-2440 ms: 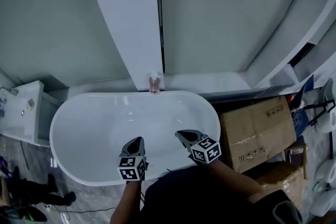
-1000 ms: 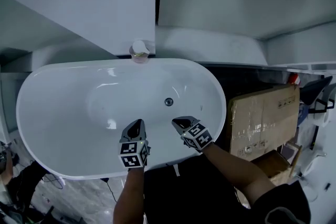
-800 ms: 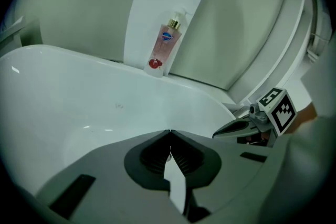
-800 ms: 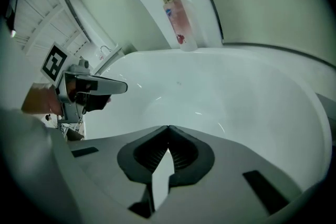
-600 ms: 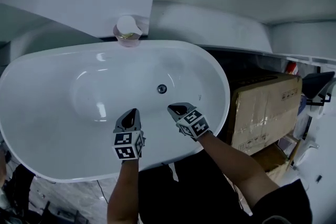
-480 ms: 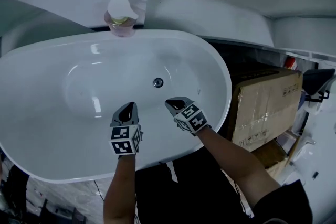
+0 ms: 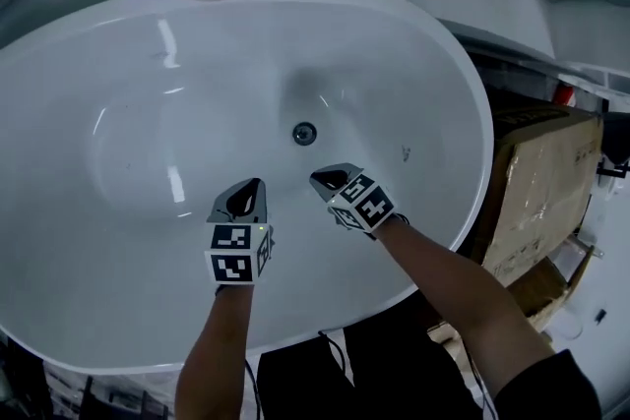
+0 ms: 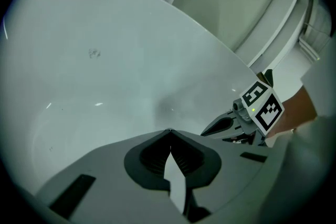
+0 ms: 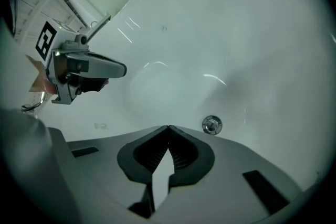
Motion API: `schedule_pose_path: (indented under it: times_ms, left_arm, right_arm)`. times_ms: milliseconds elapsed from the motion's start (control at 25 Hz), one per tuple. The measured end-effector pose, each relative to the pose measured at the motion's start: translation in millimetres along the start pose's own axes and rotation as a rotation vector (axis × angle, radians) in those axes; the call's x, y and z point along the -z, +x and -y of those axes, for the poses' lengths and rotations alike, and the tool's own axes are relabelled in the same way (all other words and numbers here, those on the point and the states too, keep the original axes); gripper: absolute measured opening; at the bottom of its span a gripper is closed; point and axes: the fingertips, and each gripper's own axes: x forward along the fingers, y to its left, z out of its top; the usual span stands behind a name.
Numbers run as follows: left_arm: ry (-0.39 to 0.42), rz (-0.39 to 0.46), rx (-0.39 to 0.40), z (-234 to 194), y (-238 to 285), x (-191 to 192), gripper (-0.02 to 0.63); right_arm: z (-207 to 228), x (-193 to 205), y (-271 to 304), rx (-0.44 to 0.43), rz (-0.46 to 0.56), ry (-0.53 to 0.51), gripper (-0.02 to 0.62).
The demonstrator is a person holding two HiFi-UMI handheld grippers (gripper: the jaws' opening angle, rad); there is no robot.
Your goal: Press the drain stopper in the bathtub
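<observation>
The small round metal drain stopper [image 7: 305, 134] lies on the floor of the glossy white oval bathtub [image 7: 463, 64]. The right gripper [image 7: 321, 178] and left gripper [image 7: 254, 186] both have jaws together and empty, and are now nearer to the stopper than before.

The drain stopper [image 7: 304, 133] lies in the bathtub [image 7: 394, 44], cardboard box [image 7: 539, 197] to its right.
</observation>
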Motion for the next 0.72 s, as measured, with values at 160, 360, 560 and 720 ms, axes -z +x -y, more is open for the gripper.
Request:
schedule_pose_path:
  times_ms: [160, 360, 560, 720]
  left_arm:
    - [-0.001, -0.019, 0.0, -16.0, 32.4, 21.7, 0.012]
    - [-0.078, -0.06, 0.016, -35.9, 70.7, 56.1, 0.012]
    - [-0.128, -0.086, 0.023, -51.2, 104.9, 75.6, 0.012]
    - [-0.107, -0.097, 0.018, -64.4, 127.4, 77.8, 0.012]
  right_arm:
    - [26.9, 12.8, 28.3, 0.051, -0.019, -0.011, 0.014]
    - [42.7, 16.0, 59.2, 0.069, -0.036, -0.071, 0.014]
    - [63.6, 21.1, 97.9, 0.089, -0.077, -0.139, 0.014]
    - [85.9, 21.1, 131.0, 0.118, -0.107, -0.182, 0.014]
